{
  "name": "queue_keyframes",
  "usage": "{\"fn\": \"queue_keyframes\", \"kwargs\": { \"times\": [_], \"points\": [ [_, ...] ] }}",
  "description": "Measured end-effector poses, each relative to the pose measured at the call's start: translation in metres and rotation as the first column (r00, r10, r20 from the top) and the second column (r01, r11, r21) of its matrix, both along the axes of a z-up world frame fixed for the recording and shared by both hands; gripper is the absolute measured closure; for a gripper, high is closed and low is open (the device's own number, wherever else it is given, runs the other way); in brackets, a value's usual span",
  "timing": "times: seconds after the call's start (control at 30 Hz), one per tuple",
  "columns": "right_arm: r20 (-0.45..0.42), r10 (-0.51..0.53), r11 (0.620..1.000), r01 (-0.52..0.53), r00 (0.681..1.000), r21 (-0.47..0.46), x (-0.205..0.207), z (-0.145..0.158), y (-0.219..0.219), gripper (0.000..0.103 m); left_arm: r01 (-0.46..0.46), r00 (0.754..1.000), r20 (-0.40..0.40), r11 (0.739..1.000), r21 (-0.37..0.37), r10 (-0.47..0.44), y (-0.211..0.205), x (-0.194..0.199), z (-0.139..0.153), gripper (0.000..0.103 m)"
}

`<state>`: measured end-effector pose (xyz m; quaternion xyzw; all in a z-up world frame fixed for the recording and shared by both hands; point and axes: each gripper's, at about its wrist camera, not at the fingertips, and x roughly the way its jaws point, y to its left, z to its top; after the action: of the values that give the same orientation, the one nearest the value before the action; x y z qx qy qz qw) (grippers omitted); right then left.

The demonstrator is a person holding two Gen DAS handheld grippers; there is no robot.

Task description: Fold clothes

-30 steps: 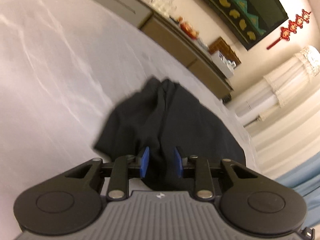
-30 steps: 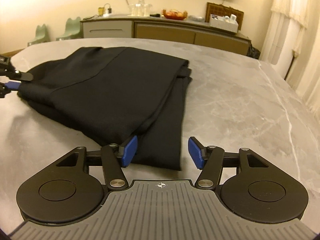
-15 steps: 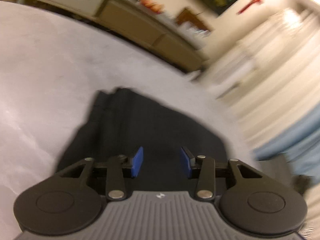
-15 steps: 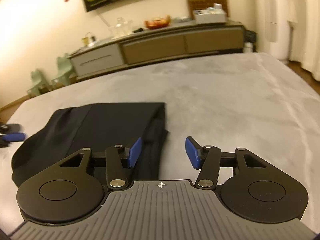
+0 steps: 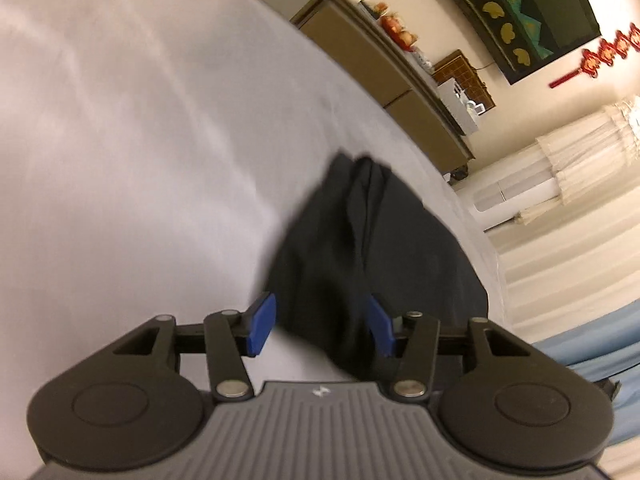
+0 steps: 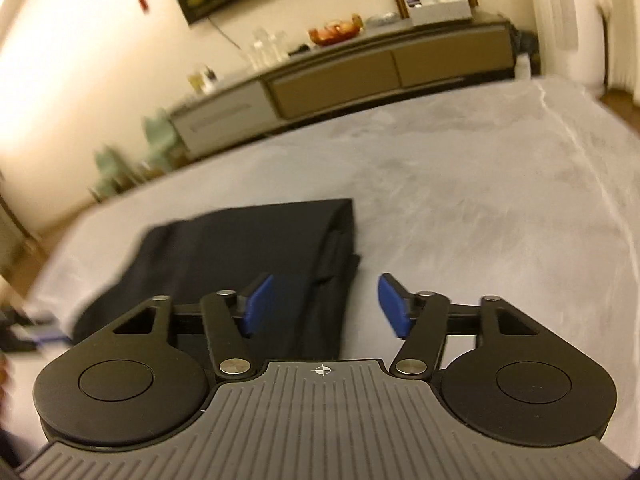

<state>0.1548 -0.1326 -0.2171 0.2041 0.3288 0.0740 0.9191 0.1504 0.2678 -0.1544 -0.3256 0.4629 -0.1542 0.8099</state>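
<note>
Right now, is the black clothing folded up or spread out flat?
Folded. The black garment lies as a compact bundle on the grey table, with stacked layers showing along its right edge. Both sets of jaws stand open, holding nothing.

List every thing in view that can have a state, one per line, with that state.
black garment: folded, lying flat on the grey table, not held.
left gripper: open, fingers astride the garment's near edge.
right gripper: open, holding nothing, at the garment's right edge.
sideboard drawers: closed.
</note>
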Motion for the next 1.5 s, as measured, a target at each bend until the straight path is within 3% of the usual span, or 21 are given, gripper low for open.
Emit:
{"fn": "queue_keyframes", "kwargs": {
  "times": [0.07,0.17,0.3,0.4,0.5,0.57,0.6,0.63,0.73,0.87,1.07,1.2,1.3,1.4,1.47,1.5],
  "points": [
    [-0.029,-0.015,0.989,0.019,0.999,0.148,-0.022,-0.010,-0.012,0.035,0.000,1.000,-0.019,1.000,-0.020,-0.001,-0.010,-0.011,-0.008,0.052],
    [-0.095,-0.015,0.940,0.046,0.995,0.339,-0.059,-0.035,-0.022,0.035,-0.037,0.998,-0.050,0.998,-0.050,0.034,-0.018,-0.009,-0.025,0.052],
    [-0.148,-0.011,0.876,0.081,0.989,0.476,-0.096,-0.065,-0.021,0.033,-0.126,0.992,-0.046,0.984,-0.127,0.121,-0.017,0.002,-0.036,0.052],
    [-0.159,-0.013,0.853,0.094,0.987,0.513,-0.092,-0.076,-0.015,0.036,-0.181,0.983,-0.046,0.966,-0.186,0.176,-0.018,0.010,-0.044,0.050],
    [-0.153,-0.047,0.853,0.119,0.987,0.508,-0.078,-0.077,-0.006,0.036,-0.235,0.972,-0.048,0.941,-0.244,0.230,-0.019,0.018,-0.052,0.049],
    [-0.157,-0.058,0.860,0.129,0.986,0.494,-0.069,-0.078,0.003,0.044,-0.269,0.963,-0.049,0.929,-0.256,0.265,-0.020,0.021,-0.054,0.051],
    [-0.161,-0.067,0.872,0.136,0.985,0.470,-0.066,-0.078,0.008,0.063,-0.285,0.958,-0.049,0.922,-0.261,0.283,-0.020,0.022,-0.055,0.056],
    [-0.166,-0.075,0.891,0.141,0.983,0.432,-0.062,-0.078,0.013,0.088,-0.294,0.955,-0.049,0.919,-0.264,0.292,-0.019,0.023,-0.056,0.068],
    [-0.138,-0.092,0.923,0.137,0.986,0.360,-0.064,-0.072,0.014,0.097,-0.307,0.950,-0.030,0.917,-0.255,0.310,-0.013,0.027,-0.057,0.089],
    [-0.118,-0.120,0.936,0.152,0.986,0.316,-0.072,-0.068,0.004,0.099,-0.279,0.956,0.027,0.931,-0.237,0.293,0.003,0.021,-0.049,0.090],
    [-0.138,-0.187,0.921,0.223,0.973,0.319,-0.077,-0.071,-0.019,0.103,-0.337,0.935,0.015,0.903,-0.267,0.354,0.028,0.009,-0.055,0.086],
    [-0.128,-0.142,0.926,0.177,0.982,0.333,-0.078,-0.069,-0.015,0.100,-0.348,0.933,0.004,0.905,-0.244,0.359,0.037,0.003,-0.055,0.082],
    [-0.084,-0.103,0.952,0.123,0.991,0.281,-0.080,-0.059,0.001,0.094,-0.336,0.929,0.090,0.921,-0.199,0.358,0.032,-0.006,-0.033,0.082],
    [-0.032,-0.067,0.980,0.071,0.997,0.184,-0.081,-0.046,0.019,0.094,-0.195,0.953,0.201,0.967,-0.164,0.226,-0.005,-0.008,-0.002,0.082],
    [0.003,-0.030,0.994,0.030,1.000,0.107,-0.080,-0.038,0.035,0.085,-0.057,0.971,0.225,0.990,-0.129,0.086,-0.044,-0.005,0.004,0.080],
    [0.026,-0.005,0.998,0.003,1.000,0.063,-0.079,-0.034,0.045,0.073,0.004,0.974,0.227,0.995,-0.100,0.019,-0.064,-0.003,0.005,0.080]
  ]
}}
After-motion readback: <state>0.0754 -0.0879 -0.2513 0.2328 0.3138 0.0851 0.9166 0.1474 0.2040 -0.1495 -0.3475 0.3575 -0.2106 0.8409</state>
